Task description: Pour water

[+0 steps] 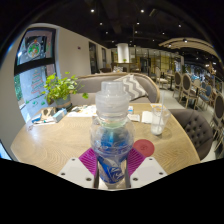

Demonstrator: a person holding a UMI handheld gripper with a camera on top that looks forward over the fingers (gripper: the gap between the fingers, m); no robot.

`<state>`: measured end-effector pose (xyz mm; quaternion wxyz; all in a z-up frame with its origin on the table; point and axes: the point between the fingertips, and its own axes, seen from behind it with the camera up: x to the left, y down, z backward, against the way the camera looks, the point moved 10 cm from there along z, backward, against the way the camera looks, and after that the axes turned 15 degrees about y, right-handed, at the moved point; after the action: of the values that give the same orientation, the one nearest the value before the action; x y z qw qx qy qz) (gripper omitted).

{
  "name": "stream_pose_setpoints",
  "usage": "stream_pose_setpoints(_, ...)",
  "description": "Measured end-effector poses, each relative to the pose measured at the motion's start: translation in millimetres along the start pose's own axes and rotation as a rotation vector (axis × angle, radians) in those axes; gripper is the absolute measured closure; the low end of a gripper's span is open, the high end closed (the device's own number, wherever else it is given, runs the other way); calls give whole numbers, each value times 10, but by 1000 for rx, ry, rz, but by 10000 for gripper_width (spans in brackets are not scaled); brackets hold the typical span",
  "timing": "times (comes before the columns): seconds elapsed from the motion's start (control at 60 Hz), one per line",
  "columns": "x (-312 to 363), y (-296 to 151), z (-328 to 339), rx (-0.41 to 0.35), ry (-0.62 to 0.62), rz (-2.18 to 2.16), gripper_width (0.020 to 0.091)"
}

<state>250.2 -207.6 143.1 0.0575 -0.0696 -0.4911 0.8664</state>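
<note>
A clear plastic water bottle (111, 130) with a white cap and a blue label stands upright between my fingers. My gripper (111, 165) is shut on the bottle, its magenta pads (89, 160) pressing the label on both sides. The bottle rises above a round wooden table (50, 145). Beyond the bottle to the right stands a clear glass (157, 120) on the table. A small red disc (146, 148) lies on the table just right of the bottle.
A potted green plant (60, 90) stands at the table's far left, with small items beside it. White napkins or papers (140, 116) lie behind the bottle. Chairs and sofas (190, 95) fill the café room beyond the table.
</note>
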Motion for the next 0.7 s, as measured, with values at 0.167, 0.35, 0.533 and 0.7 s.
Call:
stream_pose_setpoints(0.167,448,-543,141,-19,-121,-95,752)
stream_pose_setpoints(0.35,1027,-1318,68,61,-356,-535,755)
stream_pose_setpoints(0.533,1322,-1752,-453,252,-627,-1141,757)
stream_pose_setpoints(0.7,1442,-1685,-935,400,-706,-1562,757)
